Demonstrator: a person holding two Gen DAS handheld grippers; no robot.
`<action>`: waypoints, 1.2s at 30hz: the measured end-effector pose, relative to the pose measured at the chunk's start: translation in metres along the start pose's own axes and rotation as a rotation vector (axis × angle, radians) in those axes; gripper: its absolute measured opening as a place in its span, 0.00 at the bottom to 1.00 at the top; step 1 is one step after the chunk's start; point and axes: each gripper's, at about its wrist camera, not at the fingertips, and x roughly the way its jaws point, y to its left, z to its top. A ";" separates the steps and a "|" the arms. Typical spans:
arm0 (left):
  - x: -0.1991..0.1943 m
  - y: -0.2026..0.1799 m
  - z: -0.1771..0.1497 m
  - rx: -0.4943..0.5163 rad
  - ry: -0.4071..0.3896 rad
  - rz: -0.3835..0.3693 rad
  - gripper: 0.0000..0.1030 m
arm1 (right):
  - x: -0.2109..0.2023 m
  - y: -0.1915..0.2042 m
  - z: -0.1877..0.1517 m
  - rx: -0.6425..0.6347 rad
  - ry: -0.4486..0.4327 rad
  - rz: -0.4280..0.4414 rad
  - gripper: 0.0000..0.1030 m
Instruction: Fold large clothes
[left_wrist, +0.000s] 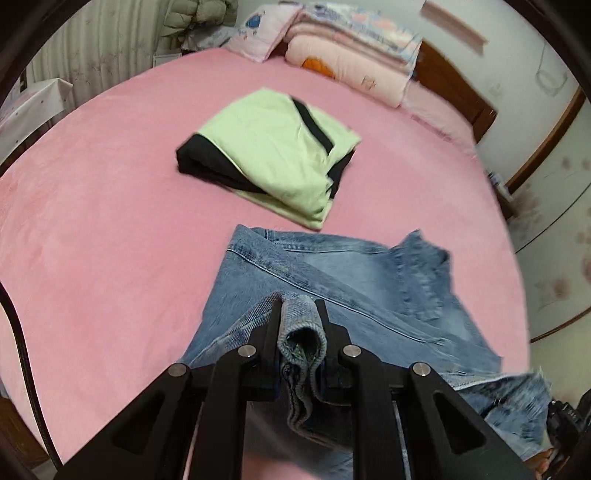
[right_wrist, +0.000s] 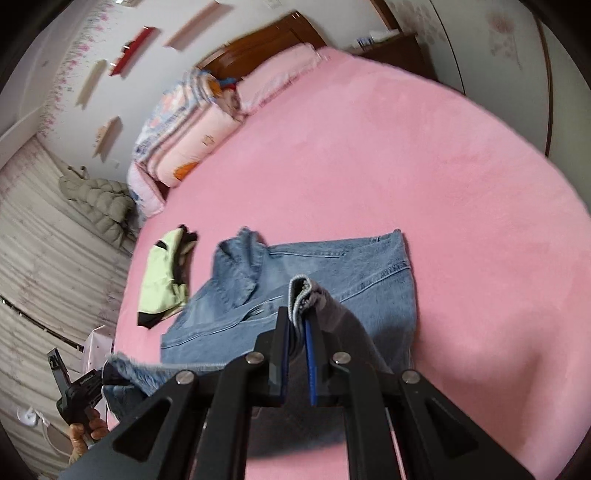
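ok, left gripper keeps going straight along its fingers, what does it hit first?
Probably the jeans: the left gripper, shut on a fold of denim, points down at the part lying on the pink bed. The folded green top lies farther off. Depth unclear.

Pink bed (left_wrist: 92, 229) carried jeans (left_wrist: 369, 273), folded green-black garment (left_wrist: 273, 155), stacked quilts (left_wrist: 351, 44) by headboard.

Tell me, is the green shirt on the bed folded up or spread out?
Folded. The green shirt lies as a compact stack on the pink bed, with doubled layers showing at its edge, beyond the jeans.
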 end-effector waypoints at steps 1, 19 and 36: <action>0.014 -0.004 0.002 0.013 0.015 0.019 0.12 | 0.017 -0.005 0.005 0.016 0.021 -0.011 0.07; 0.065 -0.002 0.012 0.133 0.075 -0.061 0.75 | 0.092 -0.009 0.015 -0.184 0.118 -0.130 0.49; 0.113 -0.036 0.004 0.650 0.141 -0.092 0.79 | 0.166 0.002 0.017 -0.432 0.259 -0.148 0.55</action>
